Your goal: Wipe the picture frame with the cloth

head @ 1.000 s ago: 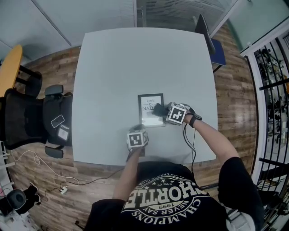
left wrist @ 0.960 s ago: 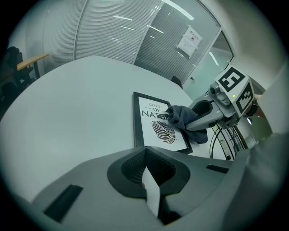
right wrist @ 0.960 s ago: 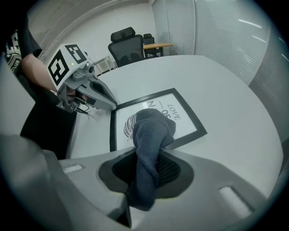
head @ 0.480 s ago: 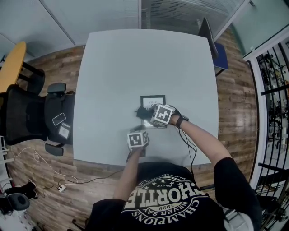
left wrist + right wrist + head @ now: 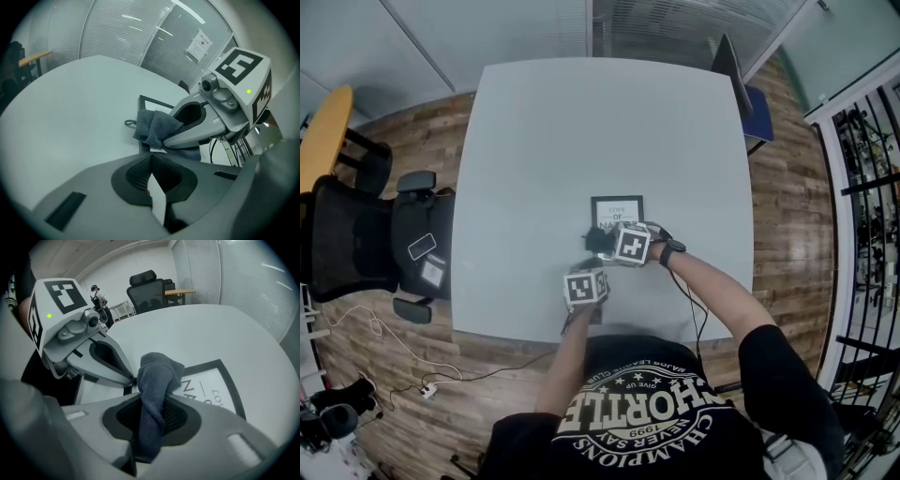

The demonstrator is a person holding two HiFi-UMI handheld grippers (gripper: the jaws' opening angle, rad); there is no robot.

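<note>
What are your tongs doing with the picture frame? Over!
Left tongs shut on picture frame corner. Right tongs shut on cloth, cloth on frame. Nothing blocking. Over.

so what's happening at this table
A person is wiping a picture frame that lies flat on the grey table, with a handheld gripper in each hand. The right gripper is shut on a dark cloth over the frame's near-left part. The left gripper pinches the frame's near edge.

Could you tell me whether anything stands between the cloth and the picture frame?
Nothing visible does. The cloth, clamped in the right gripper, hangs directly over the picture frame; the left gripper grips the frame's near edge, beside the cloth.
</note>
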